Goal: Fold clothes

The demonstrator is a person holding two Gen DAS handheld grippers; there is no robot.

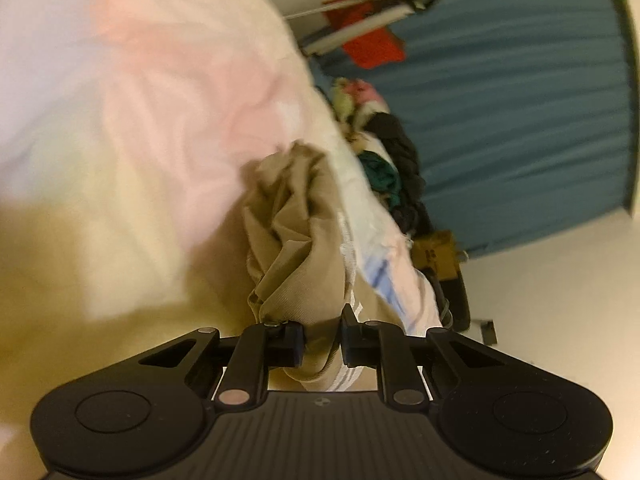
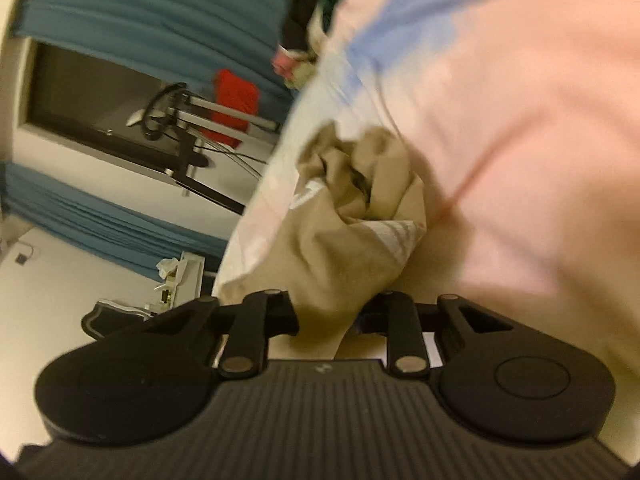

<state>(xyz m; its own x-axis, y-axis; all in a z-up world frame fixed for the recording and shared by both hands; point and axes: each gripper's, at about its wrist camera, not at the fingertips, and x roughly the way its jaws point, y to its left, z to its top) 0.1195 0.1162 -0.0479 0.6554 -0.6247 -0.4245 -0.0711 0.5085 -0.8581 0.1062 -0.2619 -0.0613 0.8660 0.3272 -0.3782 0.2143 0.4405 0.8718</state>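
A crumpled tan garment (image 1: 296,240) with white stripes hangs bunched over a pale pink and white bed sheet (image 1: 140,100). My left gripper (image 1: 322,344) is shut on one end of the tan garment, with cloth pinched between the fingers. In the right wrist view the same tan garment (image 2: 340,248) runs from a crumpled bundle down into my right gripper (image 2: 332,316), which is shut on it. The pink sheet (image 2: 520,120) fills the right side of that view. Both views are tilted and motion-blurred.
A heap of mixed dark, teal and pink clothes (image 1: 384,152) lies at the sheet's far edge. A blue curtain (image 1: 520,100), a red cloth (image 1: 368,32) on a metal stand (image 2: 224,120), and a cardboard box (image 1: 436,252) stand beyond.
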